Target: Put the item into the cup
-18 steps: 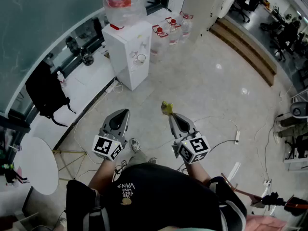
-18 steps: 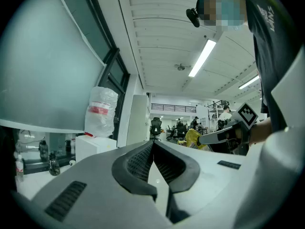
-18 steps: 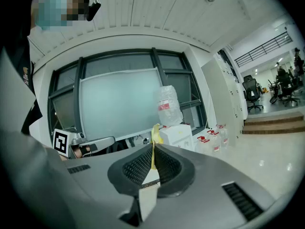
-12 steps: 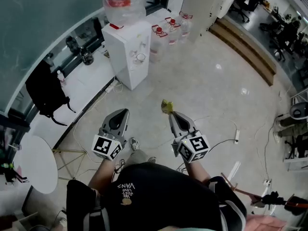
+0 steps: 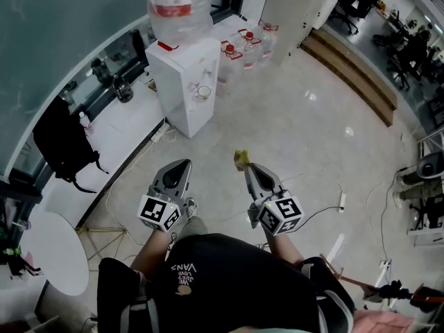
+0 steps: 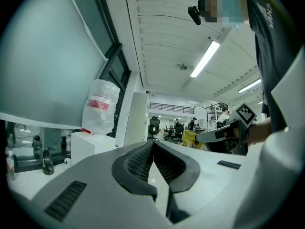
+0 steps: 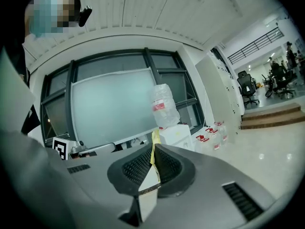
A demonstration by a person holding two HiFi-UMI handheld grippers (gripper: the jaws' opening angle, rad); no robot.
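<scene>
A small yellow packet (image 5: 241,159) sticks out past the tips of my right gripper (image 5: 248,168), which is shut on it; in the right gripper view the yellow packet (image 7: 154,147) shows pinched between the jaws. My left gripper (image 5: 182,166) is held beside it at waist height, shut with nothing between its jaws, as the left gripper (image 6: 153,144) view confirms. A small white cup (image 5: 205,91) sits in the recess of the white water dispenser (image 5: 186,82), well ahead of both grippers.
A person's dark shirt (image 5: 236,283) fills the bottom of the head view. Water jugs (image 5: 239,44) stand on the floor behind the dispenser. A black bag (image 5: 64,141) leans at the left wall, and a round white table (image 5: 52,252) is at lower left. Cables (image 5: 326,200) lie on the tile floor.
The view has shifted slightly; the dispenser sits a little nearer. Both grippers keep their pose, the right still holding the yellow packet.
</scene>
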